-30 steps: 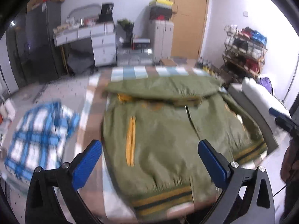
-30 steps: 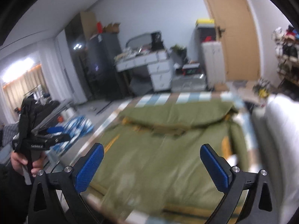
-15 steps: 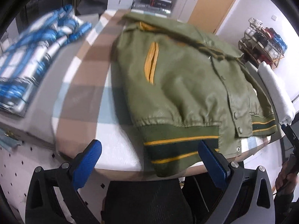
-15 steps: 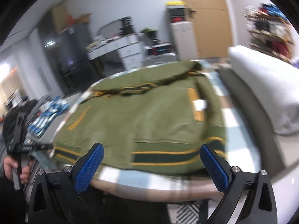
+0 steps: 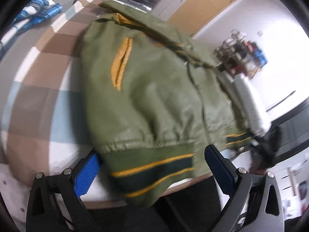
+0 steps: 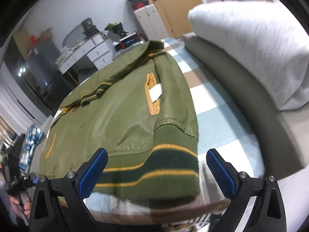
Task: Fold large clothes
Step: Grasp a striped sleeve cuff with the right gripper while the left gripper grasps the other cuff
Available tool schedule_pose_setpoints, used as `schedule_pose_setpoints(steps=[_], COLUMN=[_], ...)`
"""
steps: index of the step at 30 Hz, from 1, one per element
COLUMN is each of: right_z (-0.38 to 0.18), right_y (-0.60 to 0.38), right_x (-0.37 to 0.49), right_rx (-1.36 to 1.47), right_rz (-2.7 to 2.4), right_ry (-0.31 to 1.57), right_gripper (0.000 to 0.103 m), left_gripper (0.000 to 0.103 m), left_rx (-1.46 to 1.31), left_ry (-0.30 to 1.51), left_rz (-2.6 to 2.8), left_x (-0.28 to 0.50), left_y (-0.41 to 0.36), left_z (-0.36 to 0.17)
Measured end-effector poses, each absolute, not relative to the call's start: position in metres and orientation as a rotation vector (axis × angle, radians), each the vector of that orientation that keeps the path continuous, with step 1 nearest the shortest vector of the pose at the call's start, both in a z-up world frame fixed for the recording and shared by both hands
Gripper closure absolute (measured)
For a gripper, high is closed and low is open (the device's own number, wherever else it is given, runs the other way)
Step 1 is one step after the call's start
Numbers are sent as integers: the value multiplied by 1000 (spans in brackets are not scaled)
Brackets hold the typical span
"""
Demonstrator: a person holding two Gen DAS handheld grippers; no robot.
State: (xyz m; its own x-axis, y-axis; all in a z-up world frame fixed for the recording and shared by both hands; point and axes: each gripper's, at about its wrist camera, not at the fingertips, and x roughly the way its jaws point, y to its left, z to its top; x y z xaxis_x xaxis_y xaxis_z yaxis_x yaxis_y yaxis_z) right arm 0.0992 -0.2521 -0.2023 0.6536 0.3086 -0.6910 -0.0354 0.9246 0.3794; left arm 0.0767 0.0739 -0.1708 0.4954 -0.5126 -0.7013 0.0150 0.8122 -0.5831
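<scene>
An olive green bomber jacket (image 5: 158,96) with yellow pocket trim and a dark green, yellow-striped ribbed hem lies flat on a checked tablecloth (image 5: 42,89). My left gripper (image 5: 154,172) is open, its blue pads on either side of the hem's left part (image 5: 154,172), not pressing it. In the right wrist view the same jacket (image 6: 123,112) shows, and my right gripper (image 6: 154,172) straddles the hem's right corner (image 6: 160,174). Its jaws are closing slightly, still wide and not pressing the cloth. A white tag (image 6: 155,92) sticks out of the right pocket.
A grey cushion with a white pillow (image 6: 251,44) lies along the table's right side. A blue plaid garment (image 5: 36,9) lies at the far left. A black chair back (image 5: 131,220) is under the near table edge. Drawers and a wooden door (image 6: 173,7) stand behind.
Both grippers have dropped and tilted down toward the near edge of the table. The jacket's hem now fills the space between each pair of pads.
</scene>
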Motion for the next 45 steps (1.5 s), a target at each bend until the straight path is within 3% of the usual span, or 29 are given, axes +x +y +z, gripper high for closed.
schedule_pose_setpoints(steps=[1,5,9,13,20,26,28,30,31,33,39,45], right_z=[-205,-209,-207,-202,-197,-202,-200,-201,-200,-197,-194,-191], right_y=[-252,-253,-259,-253,-234,-226,-221,-218,-217,-214,-204,-224], right_x=[100,103,96,93,100,105,104,104,102,98,87,74], right_rx=[364,407,460,464,384,247,193,144,132,87,-113,-106], right_rz=[210,227,268,297,283,165,142,129,133,129,75,45], right_ry=[847,849,817,801,816,854,848,849,842,821,787,783], right_gripper=[14,26,49,49,46,50,71,79,82,88,93,95], left_gripper=[3,3,3,3,3,3,13,42,49,82,84,84], left_rx=[-566,-581,-544,-400,-398,-406,-409,-343,-323,-315,-272,-244], left_ry=[1000,936,864,849,921,1027,1066,1059,1072,1087,1080,1083], left_rz=[-355,-468,-578,-613,-537,-396,-365,-301,-275,-217,-152,-99], left_x=[79,89,96,97,105,111,110,104,103,100,81,67], left_y=[74,67,53,35,38,53,57,57,58,63,67,71], left_z=[-168,-148,-124,-125,-146,-165,-172,-167,-167,-169,-170,-167])
